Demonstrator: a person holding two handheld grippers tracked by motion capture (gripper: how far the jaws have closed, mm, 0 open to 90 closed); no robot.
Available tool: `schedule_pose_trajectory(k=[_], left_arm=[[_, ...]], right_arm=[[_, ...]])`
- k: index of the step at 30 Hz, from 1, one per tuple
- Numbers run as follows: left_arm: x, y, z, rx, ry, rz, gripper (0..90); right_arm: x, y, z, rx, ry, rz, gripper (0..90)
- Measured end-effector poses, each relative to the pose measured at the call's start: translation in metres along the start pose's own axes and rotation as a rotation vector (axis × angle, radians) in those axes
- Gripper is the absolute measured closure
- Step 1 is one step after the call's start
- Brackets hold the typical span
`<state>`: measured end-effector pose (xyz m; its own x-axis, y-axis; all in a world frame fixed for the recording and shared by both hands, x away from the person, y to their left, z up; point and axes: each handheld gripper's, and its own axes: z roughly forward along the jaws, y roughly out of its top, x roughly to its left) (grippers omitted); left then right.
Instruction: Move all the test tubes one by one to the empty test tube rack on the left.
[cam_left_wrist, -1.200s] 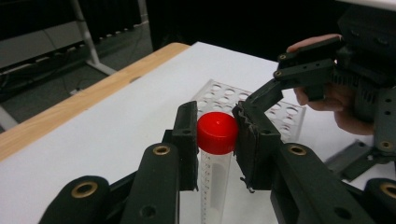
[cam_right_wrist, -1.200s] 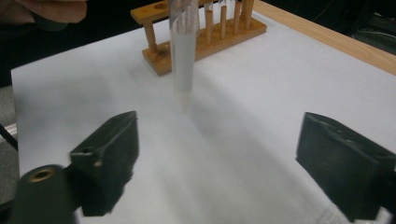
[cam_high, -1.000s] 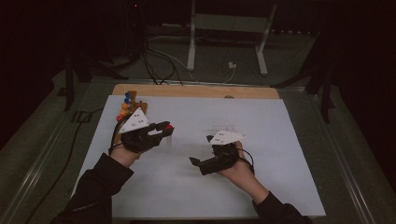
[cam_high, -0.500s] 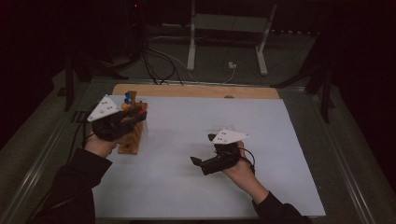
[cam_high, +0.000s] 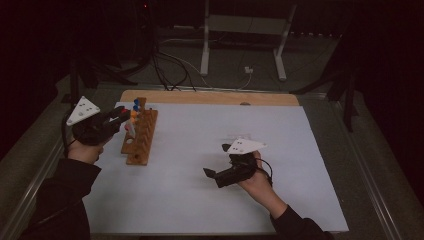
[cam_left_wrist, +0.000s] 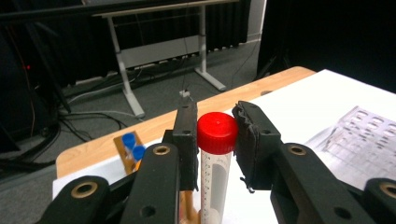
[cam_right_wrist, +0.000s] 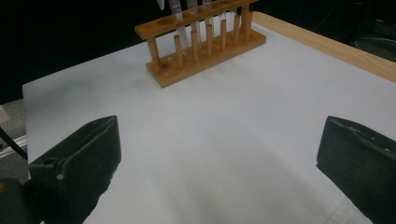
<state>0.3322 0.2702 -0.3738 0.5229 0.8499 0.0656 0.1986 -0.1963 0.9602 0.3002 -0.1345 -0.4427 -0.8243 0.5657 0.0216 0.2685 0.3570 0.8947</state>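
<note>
One slim, clear red-capped tube

**Red Cap, Black Jaws, White Sheet**

The tube is clear with a red cap and fine dark graduation marks down its side. The left gripper is black, with brass-coloured rivets on its arms. The right gripper has black, matte pads too. Each gripper carries a pale grey plate with small dark dots. The rack is warm orange-brown wood; tubes in it show blue caps. The sheet on the table is plain white, and the table edge behind it is light tan wood. The sleeves are black. The floor is dull grey-green.
</note>
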Motion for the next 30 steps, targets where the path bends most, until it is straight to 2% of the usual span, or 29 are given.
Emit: schedule_pose_trajectory(k=[3,10,12,22,30], left_arm=[[0.004,-0.008,0.001,0.014,0.032,0.003,71.8],[0.011,-0.030,0.007,0.029,0.078,-0.029,71.8],[0.012,-0.035,0.009,0.032,0.067,-0.053,71.8],[0.010,-0.064,0.019,0.087,0.064,-0.083,71.7],[0.008,-0.075,0.024,0.127,0.066,-0.072,71.6]], right_arm=[[0.000,0.000,-0.001,0.001,-0.002,0.002,0.0],[0.000,0.000,-0.001,0.003,0.001,0.000,0.0],[0.000,0.000,-0.002,0.002,0.003,0.001,0.0],[-0.001,0.000,-0.002,0.000,0.006,0.008,0.0],[-0.002,0.001,-0.003,-0.002,0.006,0.010,0.0]])
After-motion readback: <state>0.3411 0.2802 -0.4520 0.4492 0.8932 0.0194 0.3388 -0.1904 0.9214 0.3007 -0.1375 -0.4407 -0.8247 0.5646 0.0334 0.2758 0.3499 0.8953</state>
